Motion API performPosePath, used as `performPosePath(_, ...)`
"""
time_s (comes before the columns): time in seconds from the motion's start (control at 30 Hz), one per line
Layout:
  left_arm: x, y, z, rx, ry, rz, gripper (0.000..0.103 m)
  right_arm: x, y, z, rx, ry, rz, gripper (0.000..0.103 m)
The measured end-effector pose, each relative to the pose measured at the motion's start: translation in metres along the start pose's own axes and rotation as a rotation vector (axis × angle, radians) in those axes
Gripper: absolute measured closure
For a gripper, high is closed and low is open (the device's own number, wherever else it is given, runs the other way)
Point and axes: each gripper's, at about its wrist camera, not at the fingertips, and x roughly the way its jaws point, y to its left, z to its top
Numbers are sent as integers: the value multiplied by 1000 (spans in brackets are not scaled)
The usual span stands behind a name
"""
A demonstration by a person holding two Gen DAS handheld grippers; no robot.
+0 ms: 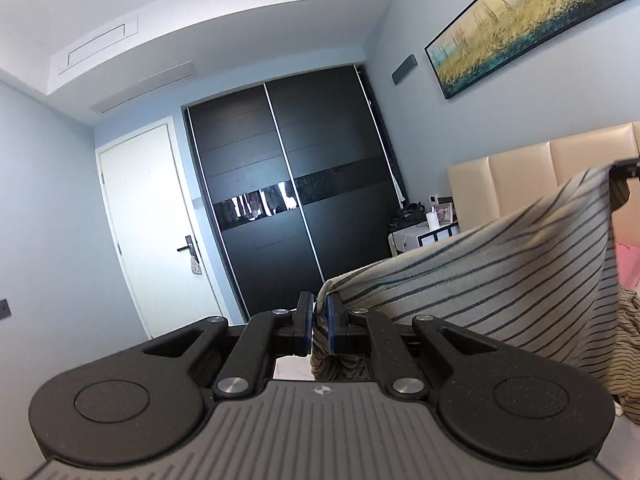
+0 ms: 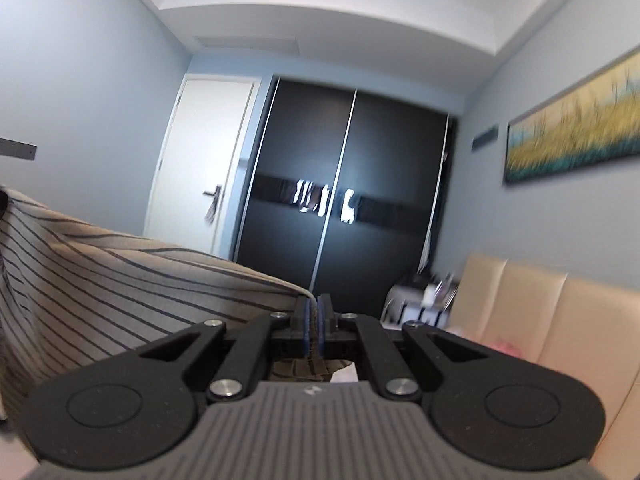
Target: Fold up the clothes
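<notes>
A beige garment with thin dark stripes (image 1: 500, 264) hangs stretched in the air between both grippers. My left gripper (image 1: 319, 306) is shut on one edge of it, cloth bunched between the blue pads. From there the fabric runs up to the right, where the other gripper's black tip (image 1: 628, 170) pinches it. In the right wrist view my right gripper (image 2: 315, 308) is shut on the striped garment (image 2: 120, 276), which spreads away to the left. Both grippers point roughly level across the room. The garment's lower part is hidden.
A black sliding wardrobe (image 1: 288, 200) and a white door (image 1: 152, 232) stand ahead. A padded beige headboard (image 2: 560, 320) lies to the right under a framed painting (image 1: 532, 24). A cluttered nightstand (image 1: 424, 228) sits by the headboard. More striped cloth (image 1: 628, 356) and something pink (image 1: 626, 264) lie at right.
</notes>
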Motion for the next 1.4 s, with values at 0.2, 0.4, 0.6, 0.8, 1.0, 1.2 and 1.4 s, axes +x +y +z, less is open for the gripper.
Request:
performPosePath(0.2, 45, -13, 11, 34, 130, 15, 98, 63, -2, 11, -44, 118, -28, 99)
performPosePath(0.4, 103, -11, 14, -22, 200, 42, 98, 144, -8, 7, -39, 227, -83, 100)
performPosePath(0.6, 75, 12, 51, -143, -34, 92, 99, 128, -19, 66, 13, -78, -220, 100)
performPosePath(0.8, 36, 24, 50, -114, -101, 45, 99, 73, -28, 100, -19, -238, -214, 99)
performPosePath(1.0, 17, 19, -18, -29, 79, -64, 99, 25, -22, 44, -54, -157, -78, 99)
performPosePath(1.2, -21, -13, -121, 23, 317, -209, 99, -22, -9, -48, -38, 66, 69, 100)
performPosePath(1.4, -76, -50, -190, 82, 489, -358, 99, -64, -1, -124, 41, 260, 94, 99)
